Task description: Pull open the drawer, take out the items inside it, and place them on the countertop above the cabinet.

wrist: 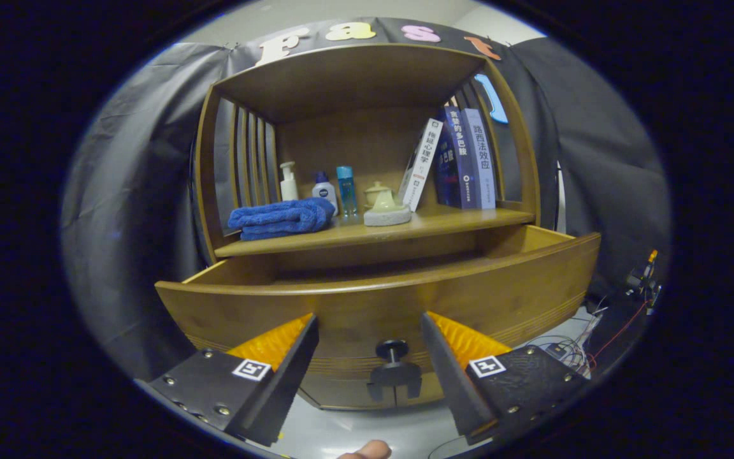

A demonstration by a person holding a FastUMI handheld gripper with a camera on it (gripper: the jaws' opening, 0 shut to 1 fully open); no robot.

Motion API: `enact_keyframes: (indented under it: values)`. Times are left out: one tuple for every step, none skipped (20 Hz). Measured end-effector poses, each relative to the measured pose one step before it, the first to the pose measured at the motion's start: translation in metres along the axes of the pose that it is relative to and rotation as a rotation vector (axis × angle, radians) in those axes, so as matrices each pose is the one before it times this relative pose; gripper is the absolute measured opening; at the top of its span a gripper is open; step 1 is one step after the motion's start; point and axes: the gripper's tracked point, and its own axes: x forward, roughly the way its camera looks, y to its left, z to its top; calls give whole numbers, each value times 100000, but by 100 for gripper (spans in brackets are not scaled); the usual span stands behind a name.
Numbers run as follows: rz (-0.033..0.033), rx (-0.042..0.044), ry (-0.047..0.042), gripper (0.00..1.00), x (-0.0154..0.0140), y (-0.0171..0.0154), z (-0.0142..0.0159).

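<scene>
**Drawer is out, nothing lifted yet**

The drawer (380, 287) of the wooden cabinet (367, 159) is already pulled out toward us. That first job looks done. Its front board is wide and curved, and its small dark knob (392, 349) sits low in the middle. The front board hides the inside of the drawer, so I cannot tell what is in there.

The tool (370, 357) is open. Its two fingers are spread wide apart, and they hold nothing. The knob is between the fingers, but neither finger touches it. A bit of a person's finger (367, 451) peeks in under the tool.

Above the drawer is the surface (456, 221) where the things should go. It already has stuff on it: a folded blue towel (281, 218), a white pump bottle (288, 182), a small white bottle (324, 190), a blue bottle (345, 189), a little cream pot (385, 205) and some books (462, 159) leaning together. I cannot tell if any of these came out of the drawer.

I think the taking out and putting on top is still left to do. The tool would need to go up and over the front board first.

Off to the side of the cabinet there are some wires (596, 325) on the floor.
</scene>
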Motion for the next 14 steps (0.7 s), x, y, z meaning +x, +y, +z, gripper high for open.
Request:
enact_keyframes:
  values:
    - [280, 37, 545, 98, 172, -78, -55]
    - [203, 246, -398, 97, 20, -35, 65]
    - [176, -7, 204, 97, 111, -59, 17]
    - [17, 283, -420, 97, 28, -7, -5]
    - [9, 339, -36, 98, 83, -29, 39]
    - [68, 404, -179, 98, 78, -25, 16]
    - [142, 124, 141, 97, 254, -9, 45]
    - [40, -253, 536, 97, 251, 47, -25]
    - [56, -115, 281, 97, 308, -79, 130]
    - [163, 138, 381, 98, 391, -18, 19]
    - [79, -5, 99, 98, 478, 58, 113]
    - [-42, -217, 155, 97, 659, 227, -43]
    - [-48, 208, 59, 97, 413, 11, 105]
    - [27, 484, 139, 98, 489, 41, 44]
